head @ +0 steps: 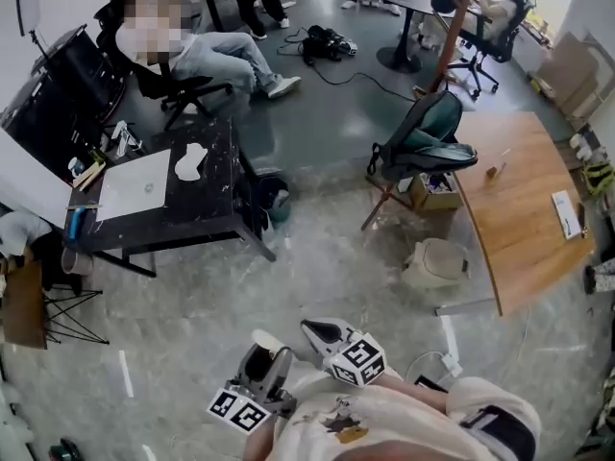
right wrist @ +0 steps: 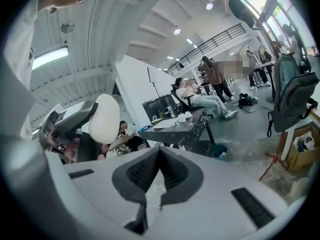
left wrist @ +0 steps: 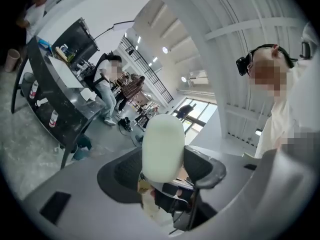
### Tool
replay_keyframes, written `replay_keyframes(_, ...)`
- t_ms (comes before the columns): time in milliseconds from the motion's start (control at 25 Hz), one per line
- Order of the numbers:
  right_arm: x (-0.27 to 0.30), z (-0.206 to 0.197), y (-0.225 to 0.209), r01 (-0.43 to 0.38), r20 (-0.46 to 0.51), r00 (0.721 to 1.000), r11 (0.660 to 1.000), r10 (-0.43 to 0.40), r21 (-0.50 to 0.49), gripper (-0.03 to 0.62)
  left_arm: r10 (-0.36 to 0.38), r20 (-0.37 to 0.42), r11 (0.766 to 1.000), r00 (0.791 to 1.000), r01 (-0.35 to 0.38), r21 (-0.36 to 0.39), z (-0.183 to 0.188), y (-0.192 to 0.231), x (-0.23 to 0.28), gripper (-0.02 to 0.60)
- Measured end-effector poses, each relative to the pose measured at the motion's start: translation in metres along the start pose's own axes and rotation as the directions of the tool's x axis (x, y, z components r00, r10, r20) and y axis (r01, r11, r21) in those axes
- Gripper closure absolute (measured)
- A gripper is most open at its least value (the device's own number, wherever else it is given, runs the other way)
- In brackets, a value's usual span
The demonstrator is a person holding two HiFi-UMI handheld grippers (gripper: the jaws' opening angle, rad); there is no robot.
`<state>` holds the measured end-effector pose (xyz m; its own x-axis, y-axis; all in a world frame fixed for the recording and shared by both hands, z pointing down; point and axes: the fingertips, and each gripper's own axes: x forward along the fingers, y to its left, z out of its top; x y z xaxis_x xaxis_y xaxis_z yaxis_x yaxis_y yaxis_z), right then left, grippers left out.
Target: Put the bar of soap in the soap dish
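A white oval bar of soap (left wrist: pixel 162 144) stands upright between the dark pads of my left gripper (left wrist: pixel 162 173), which is shut on it and holds it in the air, pointing level. In the head view the left gripper (head: pixel 265 351) and its soap (head: pixel 266 338) are close to my body at the bottom of the picture. My right gripper (head: pixel 315 328) is beside it, shut and empty; its pads meet in the right gripper view (right wrist: pixel 159 154), which also shows the held soap (right wrist: pixel 104 118) at the left. A small white dish-like object (head: pixel 189 163) lies on the black table (head: pixel 216 209).
The black table also bears a white sheet (head: pixel 135 186) and small clutter at its left end. A seated person (head: pixel 207 56) is behind it. A chair with a dark backpack (head: pixel 428 137), a wooden table (head: pixel 524 219) and a box stand to the right. Grey floor lies between.
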<state>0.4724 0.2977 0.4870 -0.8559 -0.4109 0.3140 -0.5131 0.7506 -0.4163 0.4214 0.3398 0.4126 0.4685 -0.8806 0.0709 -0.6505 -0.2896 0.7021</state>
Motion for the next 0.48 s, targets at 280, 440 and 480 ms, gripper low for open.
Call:
replay_keyframes(280,0.022,-0.005,0.049,-0.125,0.058,0.991,0.992,0.124,0.005,0.588,0.032,0.109,0.999,0.993,-0.034,0.016,0.007,0.012,-0.038,0.313)
replay_keyframes(440,0.047,-0.016,0.084,-0.185,-0.001,0.983,0.982,0.185,-0.039,0.588,0.110,0.188,0.993,0.976,-0.103,-0.051,0.015,0.032,-0.078,0.313)
replay_keyframes(480,0.055,-0.019,0.092,-0.188,-0.012,0.982,0.981,0.188,-0.040,0.588,0.125,0.202,0.991,0.971,-0.113,-0.070,0.019,0.039,-0.088,0.313)
